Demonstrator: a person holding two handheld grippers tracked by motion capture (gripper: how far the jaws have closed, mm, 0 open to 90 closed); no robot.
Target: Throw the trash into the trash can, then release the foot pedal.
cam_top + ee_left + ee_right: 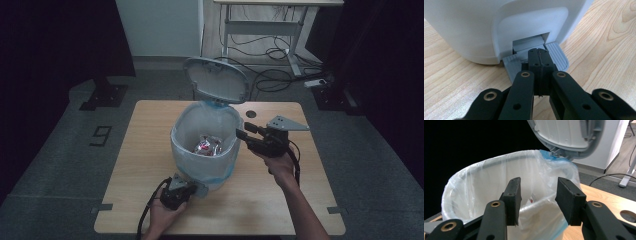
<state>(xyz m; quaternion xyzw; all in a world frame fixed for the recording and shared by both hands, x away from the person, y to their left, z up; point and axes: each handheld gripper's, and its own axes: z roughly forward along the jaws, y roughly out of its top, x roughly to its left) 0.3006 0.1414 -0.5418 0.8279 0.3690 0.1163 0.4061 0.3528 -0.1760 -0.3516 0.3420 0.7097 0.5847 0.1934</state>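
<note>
A white pedal bin (205, 150) stands mid-worktop (280, 200), its grey lid (216, 80) tipped up and open. A clear liner bag (499, 177) with a blue edge folds over the rim, and a crumpled red and silver wrapper (207, 146) lies inside. The left gripper (539, 56), jaws pressed together, rests its tips on the grey foot pedal (557, 53) at the bin's base. The right gripper (537, 195) hovers at the bin's rim, jaws spread apart and holding nothing.

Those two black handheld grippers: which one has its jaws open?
The right gripper, held at the rim of the white pedal bin, has its jaws apart. The left gripper has its jaws shut, on the grey pedal.
</note>
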